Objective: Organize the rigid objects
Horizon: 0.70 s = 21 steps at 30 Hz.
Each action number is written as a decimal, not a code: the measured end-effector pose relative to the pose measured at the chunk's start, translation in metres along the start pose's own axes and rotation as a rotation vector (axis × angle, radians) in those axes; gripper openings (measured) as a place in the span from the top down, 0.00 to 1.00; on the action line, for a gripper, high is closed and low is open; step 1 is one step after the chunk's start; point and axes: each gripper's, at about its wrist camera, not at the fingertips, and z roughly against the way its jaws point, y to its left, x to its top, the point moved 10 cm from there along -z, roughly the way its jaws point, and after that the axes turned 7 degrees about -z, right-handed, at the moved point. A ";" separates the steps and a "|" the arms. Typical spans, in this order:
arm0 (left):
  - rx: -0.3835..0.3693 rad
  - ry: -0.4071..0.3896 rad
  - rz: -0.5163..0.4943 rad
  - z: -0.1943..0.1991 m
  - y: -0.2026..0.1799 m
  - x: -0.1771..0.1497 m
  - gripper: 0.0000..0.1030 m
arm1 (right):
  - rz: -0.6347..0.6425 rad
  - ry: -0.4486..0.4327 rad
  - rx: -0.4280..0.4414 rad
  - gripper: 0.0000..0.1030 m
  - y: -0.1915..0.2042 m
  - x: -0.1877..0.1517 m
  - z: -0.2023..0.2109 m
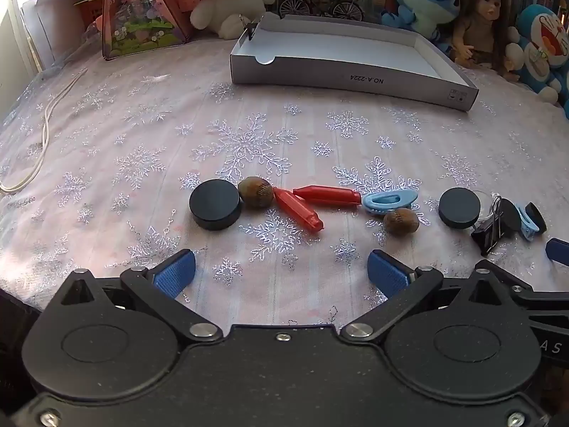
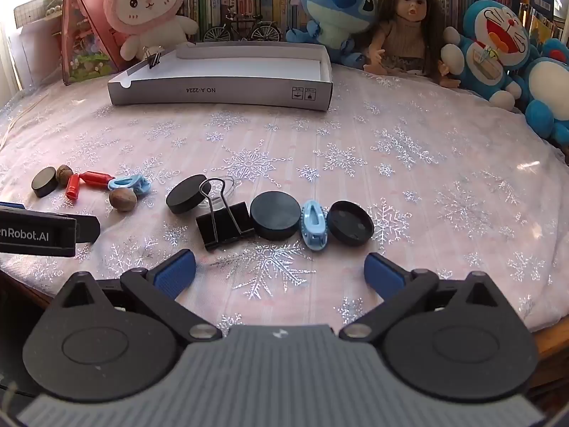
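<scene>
From my left wrist camera, the left gripper [image 1: 281, 271] hangs over the snowflake tablecloth [image 1: 106, 163] with its blue fingers [image 1: 176, 272] spread wide and nothing between them. Just beyond lies a row: a black disc [image 1: 215, 209] touching a brown nut [image 1: 256, 192], two red tubes [image 1: 313, 203] meeting in a V, a light blue clip [image 1: 389, 201] and a second nut [image 1: 401, 221] just near of it. Further right sit another black disc [image 1: 459, 207] and a black binder clip [image 1: 489, 229]. The grey box [image 1: 352, 76] stands open at the far side, well apart from them all.

From my right wrist camera, the right gripper [image 2: 280, 271] is equally wide and empty. Just ahead are the binder clip [image 2: 224, 226], a black disc [image 2: 275, 220], a second blue clip [image 2: 313, 226] (lying lengthwise) and an upturned black cap [image 2: 350, 222], side by side. The nut-and-tube group lies far left; the box [image 2: 220, 90] sits at the back.
</scene>
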 end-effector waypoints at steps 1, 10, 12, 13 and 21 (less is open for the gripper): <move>0.001 0.000 -0.002 0.000 0.000 0.000 0.00 | 0.000 0.002 0.000 0.00 0.000 0.000 0.000; 0.000 0.005 -0.005 0.000 0.000 0.000 0.00 | 0.000 -0.003 -0.001 0.00 0.000 0.000 0.000; -0.001 0.004 -0.006 0.001 0.000 0.000 0.00 | -0.001 -0.003 -0.001 0.00 0.000 0.001 0.000; -0.001 0.003 -0.006 0.001 0.000 0.000 0.00 | -0.001 -0.002 -0.001 0.00 0.000 0.001 0.000; 0.000 0.008 -0.005 -0.004 0.005 -0.006 0.00 | 0.000 -0.003 0.000 0.00 0.000 0.001 0.001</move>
